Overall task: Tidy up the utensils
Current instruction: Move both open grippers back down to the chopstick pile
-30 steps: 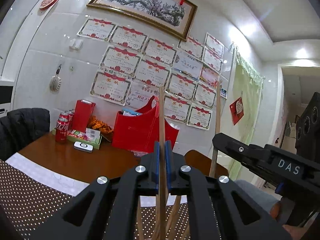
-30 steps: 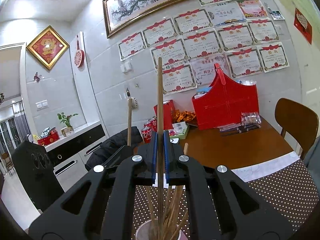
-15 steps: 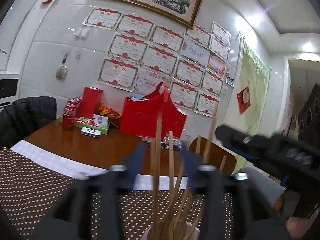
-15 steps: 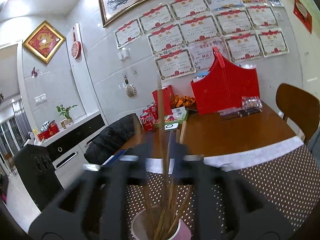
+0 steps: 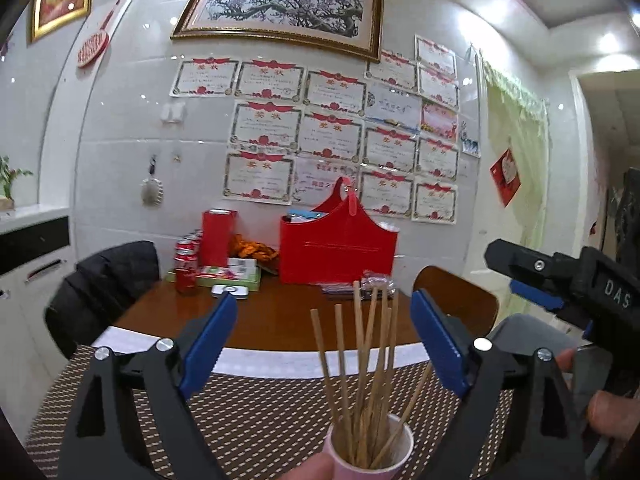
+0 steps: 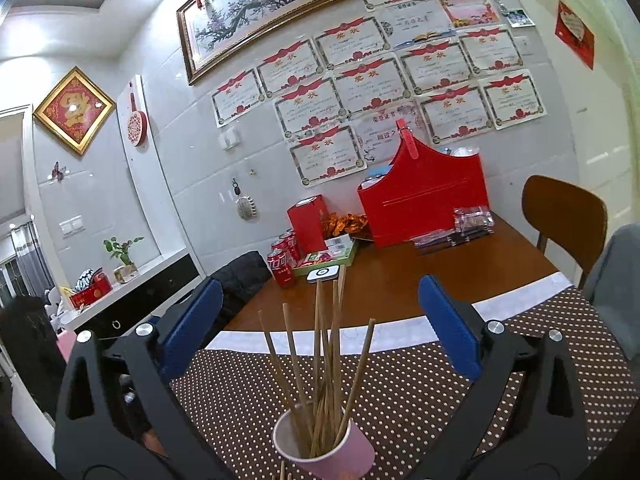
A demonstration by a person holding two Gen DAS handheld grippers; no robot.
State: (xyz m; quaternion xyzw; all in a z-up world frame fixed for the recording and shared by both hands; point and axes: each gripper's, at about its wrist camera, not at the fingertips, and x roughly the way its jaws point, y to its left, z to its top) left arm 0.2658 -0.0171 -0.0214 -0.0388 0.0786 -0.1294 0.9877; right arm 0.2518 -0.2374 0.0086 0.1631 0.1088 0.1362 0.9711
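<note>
Pink paper cup (image 6: 320,444) standing upright on the brown dotted mat (image 6: 420,392) at the near edge of the counter (image 6: 400,280). Bundle of wooden chopsticks (image 6: 326,360) standing in it, long axes near vertical, lower ends down in the cup, free ends pointing up and fanning apart; one leaning off to the right in the right wrist view, two leaning left.

Left gripper (image 5: 324,344) released, jaws opening, blue pads wide on either side of the chopsticks (image 5: 368,364) without touching them; upper sticks rising in the gap between, cup (image 5: 370,456) low and just ahead. Right gripper (image 6: 320,328) likewise released and opening, pads well clear of the bundle, nothing grasped. Right gripper's black body also seen at the right edge of the left wrist view, with part of a hand (image 5: 612,412) below it.

Farther back on the bare wood: red gift bag (image 6: 424,204) against the tiled wall, red box (image 6: 308,224), cola cans (image 6: 282,264), a green tray of packets (image 6: 332,256), a small white device (image 6: 324,274), wrapped snacks (image 6: 472,220). Dark jacket (image 6: 240,280) over a chair at the left, wooden chair (image 6: 564,216) at the right. Certificates (image 6: 360,80) and a framed blossom picture (image 6: 272,8) on the wall. Nothing standing between grippers and cup.
</note>
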